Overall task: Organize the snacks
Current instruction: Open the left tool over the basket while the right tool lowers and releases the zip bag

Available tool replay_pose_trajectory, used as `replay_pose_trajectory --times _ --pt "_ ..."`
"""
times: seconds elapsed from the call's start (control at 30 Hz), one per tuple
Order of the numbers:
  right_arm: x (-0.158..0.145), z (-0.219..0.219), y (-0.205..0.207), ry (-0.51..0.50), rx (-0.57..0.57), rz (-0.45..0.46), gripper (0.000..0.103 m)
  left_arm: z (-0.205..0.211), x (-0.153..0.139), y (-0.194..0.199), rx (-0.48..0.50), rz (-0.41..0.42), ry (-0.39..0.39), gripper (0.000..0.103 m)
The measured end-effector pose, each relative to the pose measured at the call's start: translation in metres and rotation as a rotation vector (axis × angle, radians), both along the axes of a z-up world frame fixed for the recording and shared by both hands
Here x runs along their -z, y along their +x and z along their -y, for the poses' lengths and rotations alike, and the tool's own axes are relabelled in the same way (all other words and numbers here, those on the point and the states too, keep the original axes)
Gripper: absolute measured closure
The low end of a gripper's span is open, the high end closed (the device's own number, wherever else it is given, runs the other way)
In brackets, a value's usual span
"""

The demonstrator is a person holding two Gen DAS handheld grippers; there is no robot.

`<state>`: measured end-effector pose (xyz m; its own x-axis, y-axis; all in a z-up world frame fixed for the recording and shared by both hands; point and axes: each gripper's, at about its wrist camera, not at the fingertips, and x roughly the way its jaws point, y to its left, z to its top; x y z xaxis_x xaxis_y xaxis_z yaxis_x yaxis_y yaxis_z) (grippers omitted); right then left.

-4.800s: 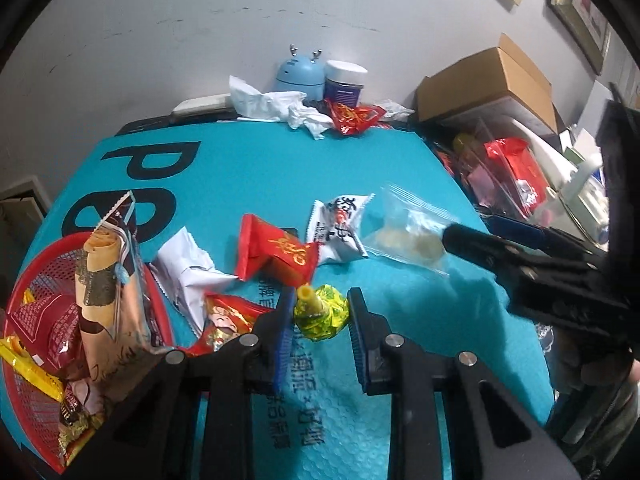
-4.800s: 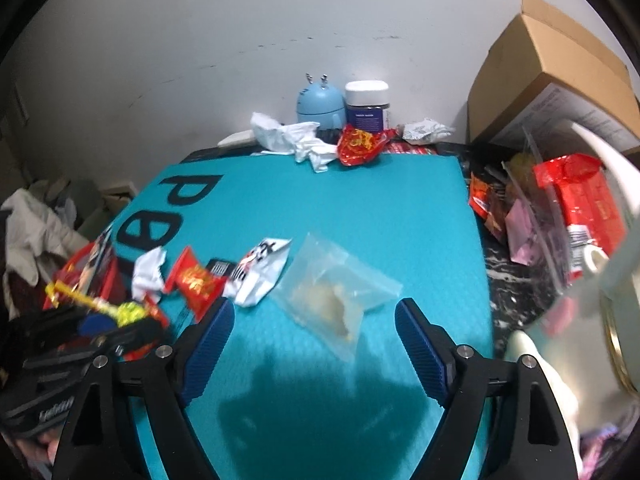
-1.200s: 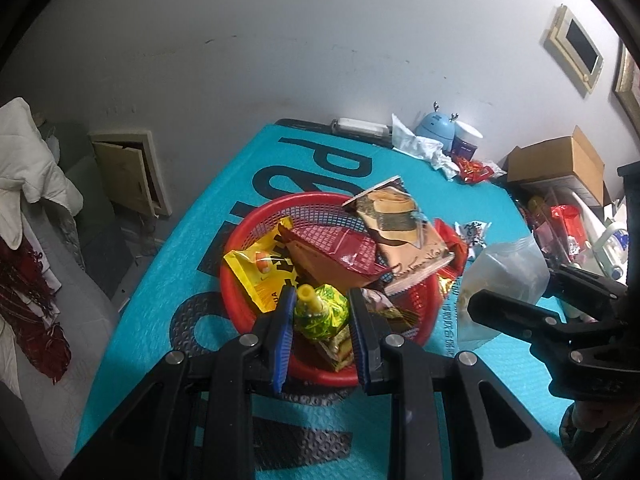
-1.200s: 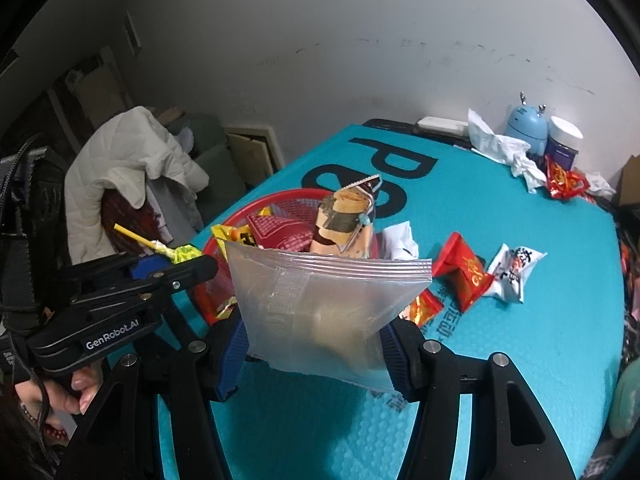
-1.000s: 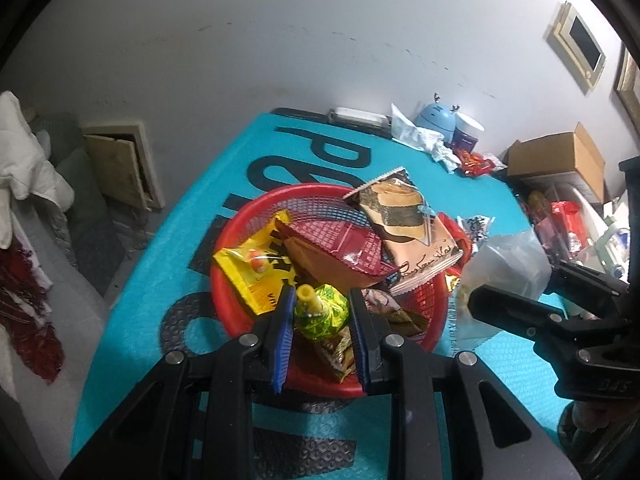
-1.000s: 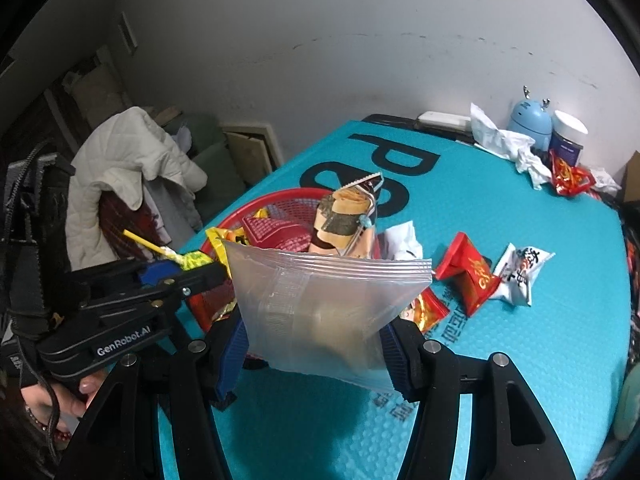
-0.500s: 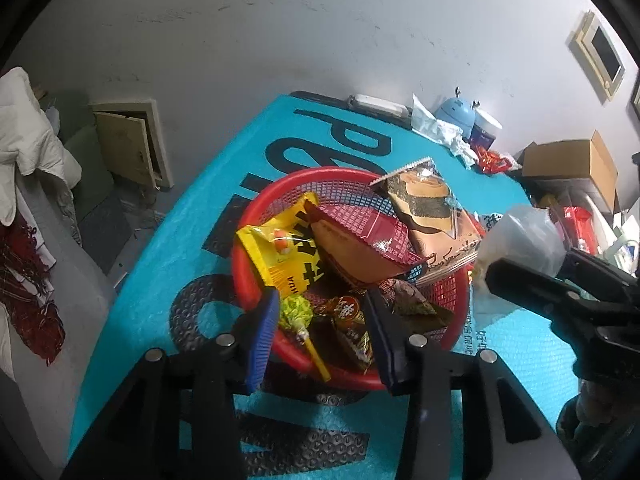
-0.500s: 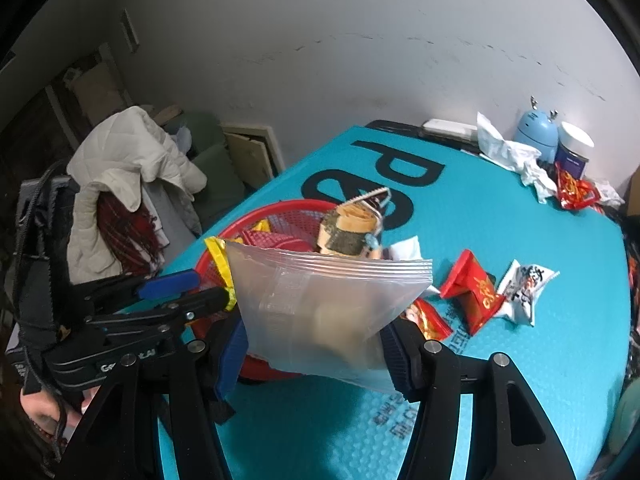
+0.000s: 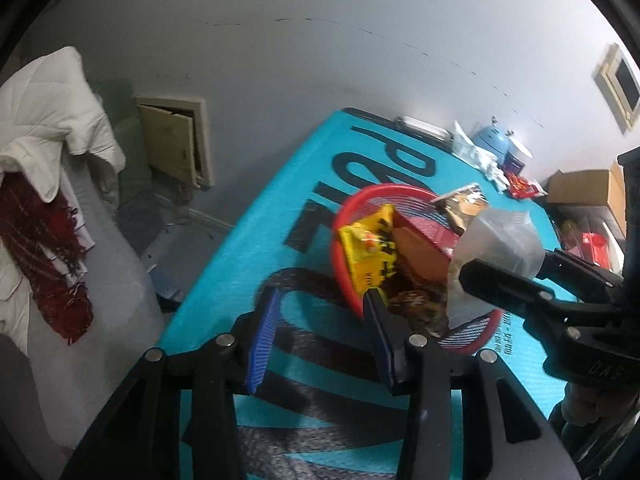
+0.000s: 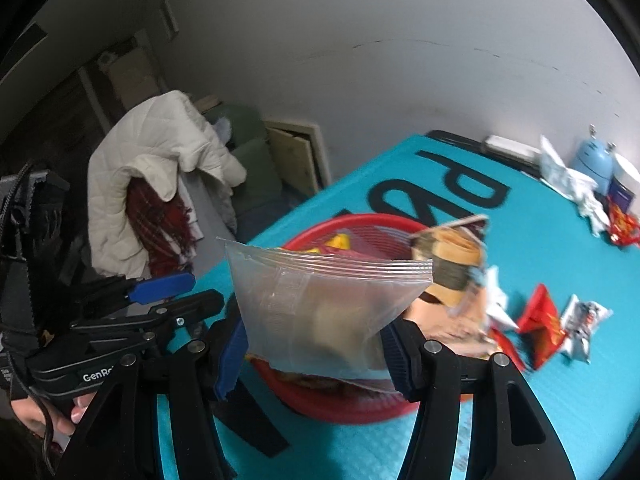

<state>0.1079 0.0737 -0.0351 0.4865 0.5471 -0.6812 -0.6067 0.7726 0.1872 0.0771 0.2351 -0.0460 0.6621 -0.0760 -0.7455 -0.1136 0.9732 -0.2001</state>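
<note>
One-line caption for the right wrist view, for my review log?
Right claw holds a clear zip bag over the red basket of snacks; left claw open beside it.

Snacks, basket and bag

Red mesh basket heaped with packets near the mat's left edge; clear zip bag upright above it.
</note>
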Motion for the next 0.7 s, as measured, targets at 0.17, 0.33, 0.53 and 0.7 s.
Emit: replay_pose_trajectory --times 0.17,0.33,0.53,0.7 --pt "0.016 -0.021 0.006 -0.006 -0.032 -0.042 0.044 -0.013 0.003 -0.003 -0.044 0.005 -0.002 0.061" --pt "0.045 -0.031 0.026 -0.017 0.021 -0.087 0.043 -0.018 0.008 -0.005 -0.057 -0.008 0.004 0.061" --pt "0.051 -0.03 0.035 -0.001 0.069 -0.088 0.043 -0.019 0.013 -0.005 -0.061 -0.017 -0.004 0.061" --pt "0.055 -0.039 0.033 -0.057 0.061 -0.048 0.041 -0.016 0.012 -0.007 -0.059 -0.019 0.001 0.061"
